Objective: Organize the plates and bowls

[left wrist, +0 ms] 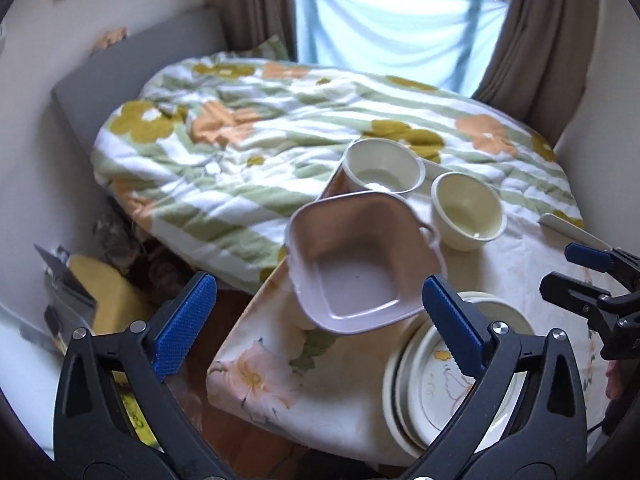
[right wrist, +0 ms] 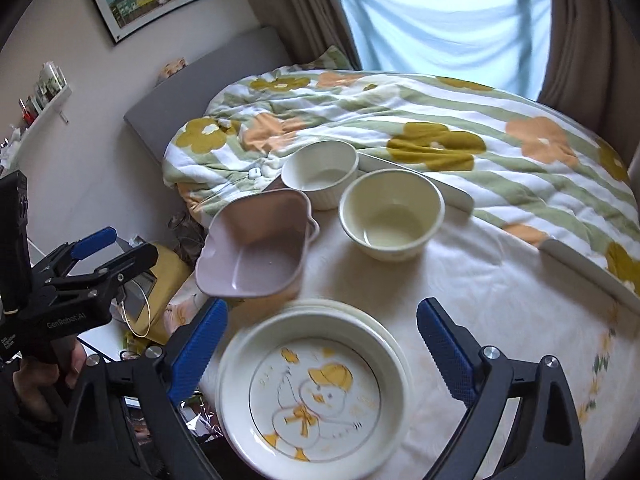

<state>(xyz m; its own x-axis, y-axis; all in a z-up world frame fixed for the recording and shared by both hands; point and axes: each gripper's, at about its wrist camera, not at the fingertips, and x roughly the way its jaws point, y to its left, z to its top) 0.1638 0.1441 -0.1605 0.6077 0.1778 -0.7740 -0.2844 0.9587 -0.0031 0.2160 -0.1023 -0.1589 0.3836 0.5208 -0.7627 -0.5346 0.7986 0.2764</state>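
- The right claw is seen spread wide and empty, its blue pads set to either side of the duck plate, which is framed directly ahead and just below it.
- The duck plate is stacked on other pale plates at the near edge of the desk, which is covered by a flowered cloth.
- The left claw is likewise held apart and empty; the pink square dish is centred in its gap but lies beyond the pads, and no contact is shown.
- The pink square dish is tilted, with one side raised and a corner overhanging the left edge of the desk; what props it cannot be told.
- From the left claw the plate stack lies to the right and lower, partly behind the right pad.
- Two cream bowls are placed farther back: the ribbed bowl just behind the pink dish, the round bowl to its right, close to it.
- By judgement, the right claw is nearer to the plates and the left claw nearer to the pink dish; each target lies straight ahead of its claw, so a short forward reach would probably suffice.
- The dish's overhang is judged a slip risk.
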